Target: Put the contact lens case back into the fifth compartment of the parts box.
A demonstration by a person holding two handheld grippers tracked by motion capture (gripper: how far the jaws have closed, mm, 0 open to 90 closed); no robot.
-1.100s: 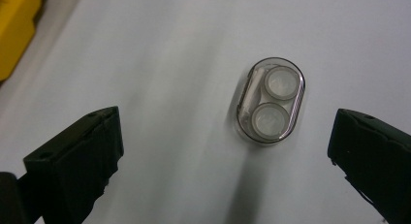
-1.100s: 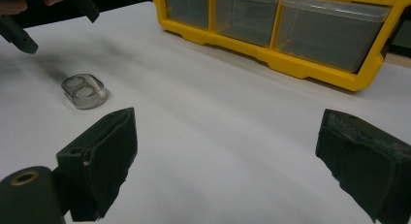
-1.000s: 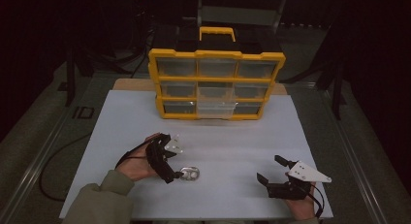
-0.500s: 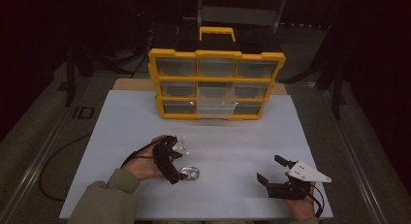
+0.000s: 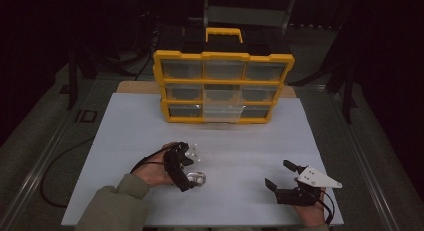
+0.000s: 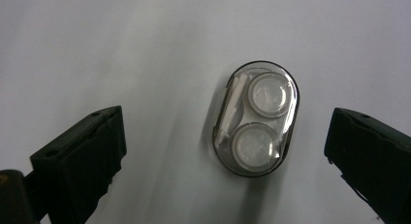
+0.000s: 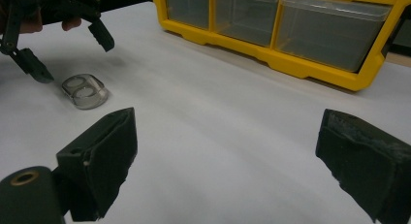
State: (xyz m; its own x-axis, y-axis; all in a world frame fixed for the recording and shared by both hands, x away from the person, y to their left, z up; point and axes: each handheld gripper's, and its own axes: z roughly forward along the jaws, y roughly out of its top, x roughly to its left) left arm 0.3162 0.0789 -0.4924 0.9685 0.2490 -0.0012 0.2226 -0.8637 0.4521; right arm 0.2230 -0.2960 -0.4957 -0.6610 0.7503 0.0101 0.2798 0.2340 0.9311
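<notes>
A small clear oval case with two round wells lies flat on the white tabletop. In the high view the case sits at the front left, just right of my left hand. My left gripper hangs above it, open, its jaws wide on either side and not touching it. The right gripper view shows the case below that open left gripper. At the front right my right gripper rests low, open and holding nothing; its jaws frame bare tabletop.
A yellow drawer organizer with clear drawers and a top handle stands at the back middle of the table; its lower middle drawer is pulled partly out. The organizer lies ahead of my right gripper. Dark floor surrounds the table.
My left hand and gripper have shifted a little to the right, closer over the clear case. The case and the right gripper have stayed put.
</notes>
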